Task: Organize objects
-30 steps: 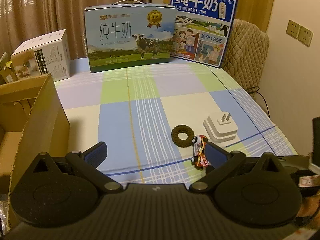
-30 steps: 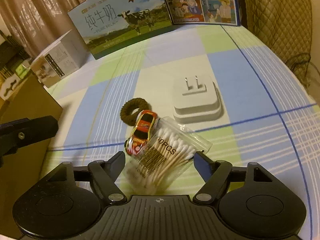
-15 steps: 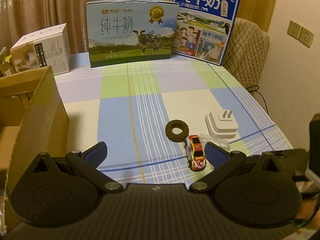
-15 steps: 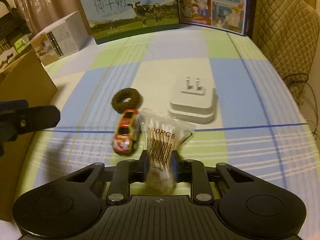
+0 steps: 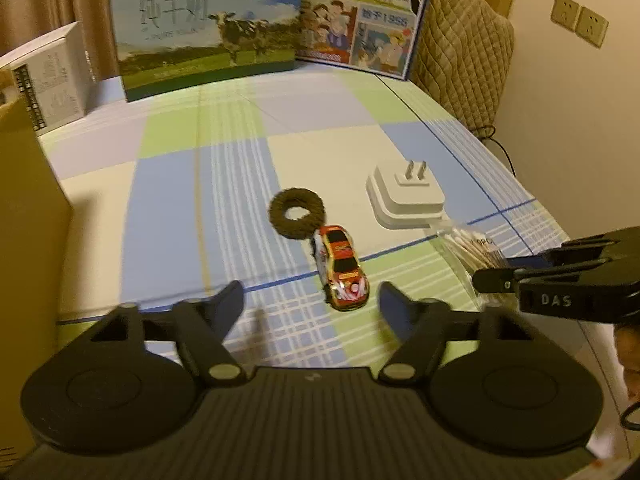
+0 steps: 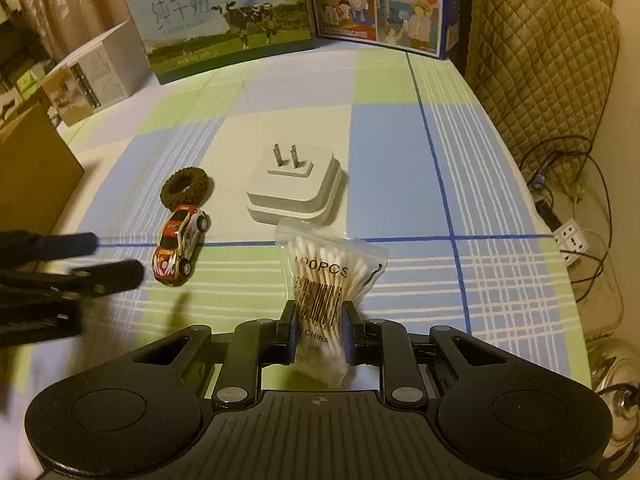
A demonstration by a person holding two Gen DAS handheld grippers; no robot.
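Observation:
My right gripper is shut on a clear bag of cotton swabs, which it holds just above the checked tablecloth; the bag also shows in the left wrist view. My left gripper is open and empty, low over the cloth, with the orange toy car just ahead between its fingertips. The car lies next to a brown hair tie. A white plug adapter sits prongs up to the right.
A cardboard box stands at the left edge. Two milk cartons and a white box line the back. A quilted chair stands beyond the table's right corner. Cables and a power strip lie on the floor.
My right gripper closed on the swab bag and lifted it a little. My left gripper moved forward and down toward the toy car.

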